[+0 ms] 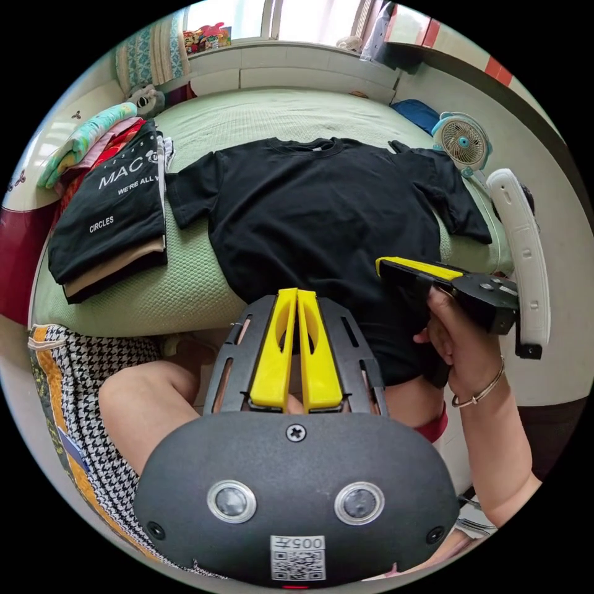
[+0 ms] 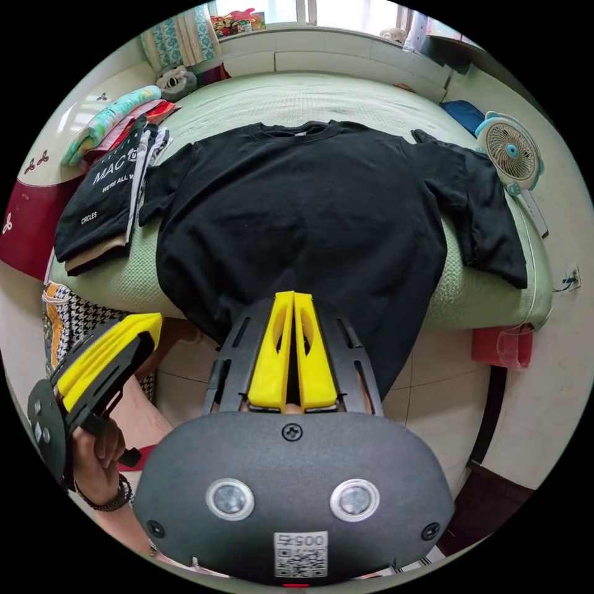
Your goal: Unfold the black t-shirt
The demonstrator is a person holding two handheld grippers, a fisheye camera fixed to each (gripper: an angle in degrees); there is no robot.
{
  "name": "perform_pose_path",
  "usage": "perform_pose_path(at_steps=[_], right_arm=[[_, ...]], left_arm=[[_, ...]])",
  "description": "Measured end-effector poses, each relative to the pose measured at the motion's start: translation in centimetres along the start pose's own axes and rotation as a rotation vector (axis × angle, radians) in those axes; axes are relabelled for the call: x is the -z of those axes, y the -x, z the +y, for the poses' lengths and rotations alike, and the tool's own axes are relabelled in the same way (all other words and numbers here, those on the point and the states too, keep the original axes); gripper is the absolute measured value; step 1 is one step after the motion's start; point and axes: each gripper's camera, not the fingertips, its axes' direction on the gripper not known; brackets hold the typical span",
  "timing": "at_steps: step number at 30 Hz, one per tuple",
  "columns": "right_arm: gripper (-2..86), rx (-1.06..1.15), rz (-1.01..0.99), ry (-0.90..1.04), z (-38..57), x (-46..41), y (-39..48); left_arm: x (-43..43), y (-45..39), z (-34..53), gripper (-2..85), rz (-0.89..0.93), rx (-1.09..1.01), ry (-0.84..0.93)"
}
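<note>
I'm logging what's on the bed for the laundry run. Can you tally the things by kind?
Spread black cotton t-shirt: 1
Stack of folded clothes: 1
Small white and teal desk fan: 1
Grey stuffed toy: 1
Folded blue cloth: 1
Total: 5

Before you, the t-shirt (image 2: 297, 210) lies spread on the bed (image 2: 322, 93), hem hanging over the near edge. A stack of folded clothes (image 2: 102, 198) lies to its left; a small fan (image 2: 512, 151) stands to its right.
</note>
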Motion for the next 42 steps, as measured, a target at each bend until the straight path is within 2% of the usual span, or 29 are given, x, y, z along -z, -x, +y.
perform_pose_path(at_steps=[13,21,30,42], right_arm=[[-1.4,-0.062,-0.107,-0.005,-0.3,-0.3,-2.7],[-1.0,-0.103,-0.222,-0.028,0.1,-0.2,-4.8],[-0.9,-0.048,-0.107,-0.006,-0.5,-0.2,-3.0],[-0.9,-0.052,-0.082,0.004,-1.3,0.0,-1.8]], left_arm=[[2.8,-2.4,0.3,-0.5,-0.115,-0.028,-0.052],[2.7,-3.5,0.0,-0.3,-0.085,-0.052,-0.102],[0.1,-2.0,-1.3,-0.2,-0.044,-0.058,-0.057],[-4.0,2.1,-5.2,2.3,-0.010,-0.076,-0.075]])
